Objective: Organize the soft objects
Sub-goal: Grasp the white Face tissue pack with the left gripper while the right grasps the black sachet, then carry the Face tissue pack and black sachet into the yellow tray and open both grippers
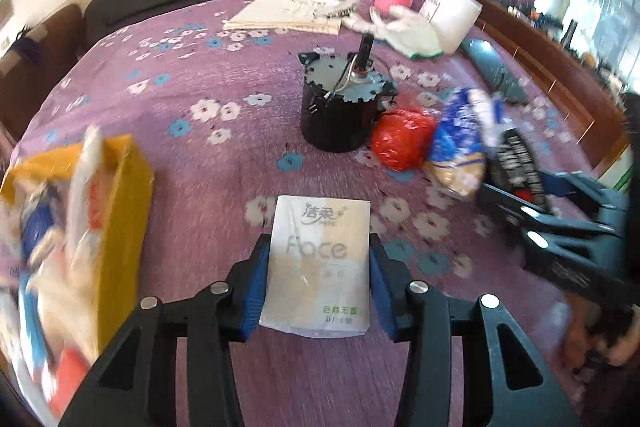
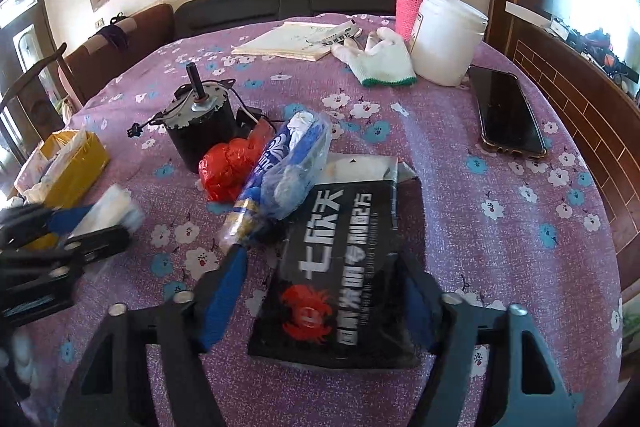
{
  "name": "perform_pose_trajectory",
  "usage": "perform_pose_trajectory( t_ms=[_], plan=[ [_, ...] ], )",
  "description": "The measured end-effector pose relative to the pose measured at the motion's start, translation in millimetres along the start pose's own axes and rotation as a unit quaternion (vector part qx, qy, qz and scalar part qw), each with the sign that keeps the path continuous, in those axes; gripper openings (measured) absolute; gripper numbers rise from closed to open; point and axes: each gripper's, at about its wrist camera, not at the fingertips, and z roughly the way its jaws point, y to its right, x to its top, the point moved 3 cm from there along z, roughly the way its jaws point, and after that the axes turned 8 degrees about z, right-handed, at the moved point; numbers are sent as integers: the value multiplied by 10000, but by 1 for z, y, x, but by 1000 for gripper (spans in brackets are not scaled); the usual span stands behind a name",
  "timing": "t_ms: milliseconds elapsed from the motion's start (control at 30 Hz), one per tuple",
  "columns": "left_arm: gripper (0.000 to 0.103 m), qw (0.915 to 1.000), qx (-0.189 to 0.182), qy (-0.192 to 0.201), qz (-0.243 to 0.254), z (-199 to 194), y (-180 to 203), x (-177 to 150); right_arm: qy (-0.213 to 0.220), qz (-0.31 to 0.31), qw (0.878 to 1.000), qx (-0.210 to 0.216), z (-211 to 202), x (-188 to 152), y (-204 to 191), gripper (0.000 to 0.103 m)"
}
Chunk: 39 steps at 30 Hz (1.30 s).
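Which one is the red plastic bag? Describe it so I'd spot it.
Find the black motor on the purple flowered tablecloth. Against its base lies the red bag, crumpled into a ball. It is the only red item, beside a blue-and-clear wrapper.

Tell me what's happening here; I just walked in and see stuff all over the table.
A person is sorting soft items with two handheld grippers. The left gripper holds a white tissue pack between its pads, near the yellow box. The right gripper straddles a black packet on the purple tablecloth, jaws not yet closed.
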Motion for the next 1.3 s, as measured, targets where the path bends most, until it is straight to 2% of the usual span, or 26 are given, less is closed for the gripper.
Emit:
perform_pose_trajectory(
  t_ms=[33,133,267,433,633,800,933,1033,1167,1300],
  plan=[
    [44,9999,-45,80,-68,-11,-1,-4,-19,5,10000,24,0,-1,0,58],
    [44,9986,-193,375,-324,-46,-5,-18,111,-11,9999,79,-6,-2,0,52],
    [45,9951,-314,709,-610,-85,-19,-33,39,26,10000,35,-9,-8,2,51],
    [45,9893,-247,1088,-940,-129,-47,-57,-23,277,9995,119,-33,-26,10,48],
    [45,9807,101,1300,-1457,-163,-94,-98,158,359,9992,17,-72,-35,12,46],
    [45,9696,522,1264,-2029,-180,-141,-136,315,214,9992,148,-98,-34,-9,47],
    [45,9590,832,1070,-2488,-184,-176,-168,296,4,9984,482,-107,-33,-43,47],
    [45,9542,902,893,-2711,-180,-189,-186,197,-189,9966,775,-106,-33,-76,47],
    [45,9510,958,736,-2848,-173,-201,-198,-23,-376,9917,1226,-101,-37,-120,47],
    [45,9537,929,605,-2797,-165,-203,-199,-339,-599,9818,1768,-97,-44,-175,47]
  ],
)
